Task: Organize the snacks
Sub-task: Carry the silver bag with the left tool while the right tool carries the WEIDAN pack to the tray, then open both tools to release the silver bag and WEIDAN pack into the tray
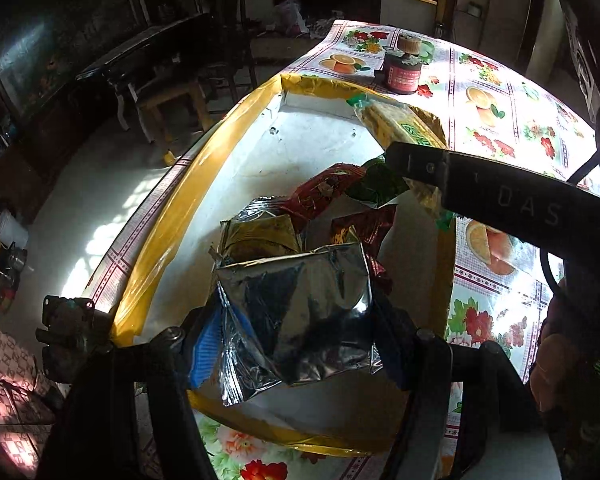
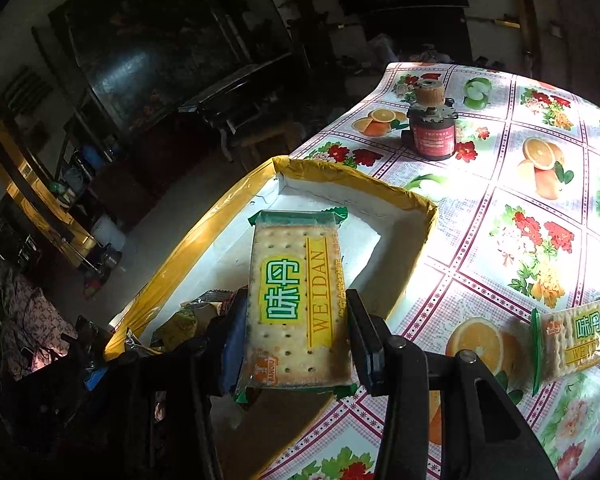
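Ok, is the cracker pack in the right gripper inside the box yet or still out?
Still out: the right gripper holds the cracker pack raised over the yellow-rimmed box, not resting on its floor.

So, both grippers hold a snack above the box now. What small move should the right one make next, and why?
Probably lower the right gripper a little and open it over the bare far part of the box. It holds the cracker packet above the white floor there, while the near end is already full of snack packets, and the left gripper holds a silver packet over them.
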Demonstrator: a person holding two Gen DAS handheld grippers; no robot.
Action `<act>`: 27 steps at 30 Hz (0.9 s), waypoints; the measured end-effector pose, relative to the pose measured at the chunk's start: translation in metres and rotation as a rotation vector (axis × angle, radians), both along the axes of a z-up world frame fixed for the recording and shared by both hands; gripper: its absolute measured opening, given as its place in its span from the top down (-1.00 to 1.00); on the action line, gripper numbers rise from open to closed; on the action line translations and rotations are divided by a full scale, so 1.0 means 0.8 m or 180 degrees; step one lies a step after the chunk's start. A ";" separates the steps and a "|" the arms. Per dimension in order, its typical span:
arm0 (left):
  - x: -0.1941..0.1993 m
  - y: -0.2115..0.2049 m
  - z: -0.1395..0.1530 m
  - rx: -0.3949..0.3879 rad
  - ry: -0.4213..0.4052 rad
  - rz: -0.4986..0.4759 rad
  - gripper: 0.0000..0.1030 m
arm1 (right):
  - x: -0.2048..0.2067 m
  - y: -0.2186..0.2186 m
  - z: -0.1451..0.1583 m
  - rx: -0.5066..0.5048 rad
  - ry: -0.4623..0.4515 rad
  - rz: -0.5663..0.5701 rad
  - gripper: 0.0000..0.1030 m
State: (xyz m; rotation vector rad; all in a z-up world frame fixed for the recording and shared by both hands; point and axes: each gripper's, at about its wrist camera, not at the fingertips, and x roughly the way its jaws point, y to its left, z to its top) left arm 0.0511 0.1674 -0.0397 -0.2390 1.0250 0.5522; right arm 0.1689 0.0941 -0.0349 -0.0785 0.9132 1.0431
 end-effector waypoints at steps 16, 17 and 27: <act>0.024 0.008 -0.017 0.0042 0.0102 -0.0015 -0.38 | 0.014 0.030 -0.021 -0.0271 -0.0177 -0.0007 0.11; 0.024 0.008 -0.016 0.0040 0.0098 -0.0021 -0.40 | 0.015 0.031 -0.020 -0.0289 -0.0200 -0.0011 0.10; 0.003 -0.009 0.018 0.0173 -0.0093 -0.0035 -0.44 | 0.011 0.010 -0.002 -0.0109 -0.0191 -0.0064 -0.06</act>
